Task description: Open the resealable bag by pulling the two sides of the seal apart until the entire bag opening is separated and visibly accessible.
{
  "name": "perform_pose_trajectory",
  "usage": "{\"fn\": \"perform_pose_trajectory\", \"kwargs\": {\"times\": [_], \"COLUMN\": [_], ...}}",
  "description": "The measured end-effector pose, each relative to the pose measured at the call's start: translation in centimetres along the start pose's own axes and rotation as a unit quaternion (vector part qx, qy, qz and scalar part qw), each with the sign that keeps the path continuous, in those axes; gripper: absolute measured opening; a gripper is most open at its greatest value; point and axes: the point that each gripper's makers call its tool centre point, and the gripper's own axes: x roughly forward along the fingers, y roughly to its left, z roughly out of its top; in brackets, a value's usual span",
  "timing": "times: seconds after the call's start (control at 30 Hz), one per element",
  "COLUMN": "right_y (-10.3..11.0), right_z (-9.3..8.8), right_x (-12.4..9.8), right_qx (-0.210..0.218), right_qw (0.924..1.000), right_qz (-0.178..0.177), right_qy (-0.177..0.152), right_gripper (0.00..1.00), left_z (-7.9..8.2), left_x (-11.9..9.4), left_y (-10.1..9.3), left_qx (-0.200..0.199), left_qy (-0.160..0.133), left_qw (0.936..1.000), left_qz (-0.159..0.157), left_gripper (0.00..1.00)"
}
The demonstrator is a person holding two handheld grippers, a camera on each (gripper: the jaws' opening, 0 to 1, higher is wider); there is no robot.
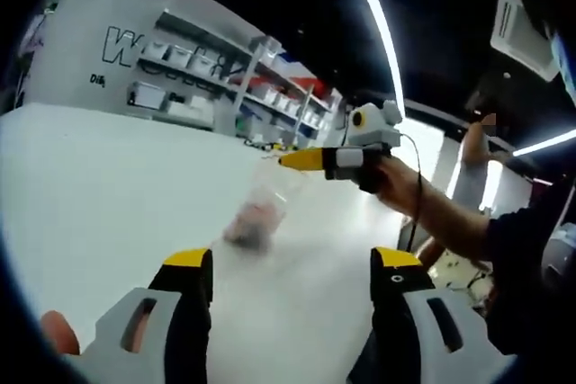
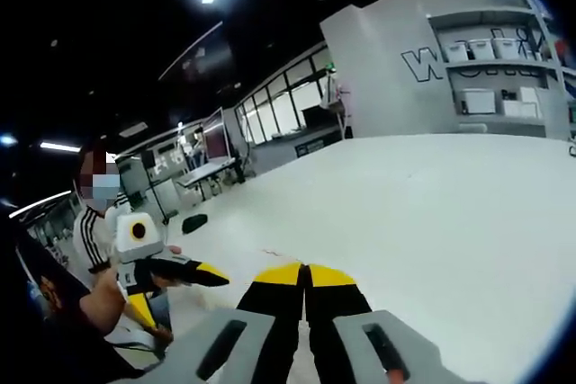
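Lying ahead between the parted left gripper [image 1: 292, 272], the bag [image 1: 256, 218] hangs from the closed right gripper [image 1: 286, 161].

A white table [image 1: 108, 195] spreads below a dark ceiling with long light strips [image 1: 382, 33]; grey shelves [image 1: 207, 78] hold white boxes.

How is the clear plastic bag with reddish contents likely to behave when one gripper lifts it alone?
The clear plastic bag with reddish contents hangs blurred from the right gripper, so it probably swings freely. Its thin, see-through film looks floppy rather than stiff. The contents sit low, so the bag likely sags bottom-heavy. The left gripper is open, apart from it.
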Motion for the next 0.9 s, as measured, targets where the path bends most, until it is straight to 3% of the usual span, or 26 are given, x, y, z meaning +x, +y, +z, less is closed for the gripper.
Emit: {"fn": "perform_pose_trajectory", "kwargs": {"times": [0.23,0.9], "right_y": [-0.5,-3.0], "right_z": [0.2,1.6], "right_x": [0.1,1.3], "right_qx": [0.002,0.007], "right_qw": [1.0,0.9997], "right_qz": [-0.003,-0.023], "right_qy": [0.0,-0.008], "right_gripper": [0.0,0.0], "left_z": [-0.6,-0.8], "left_x": [-0.3,-1.1], "left_y": [0.0,0.8], "left_qx": [0.031,0.034], "left_qy": [0.0,0.001], "left_qw": [0.9994,0.999], "left_qz": [0.016,0.029], "left_gripper": [0.94,0.94]}}
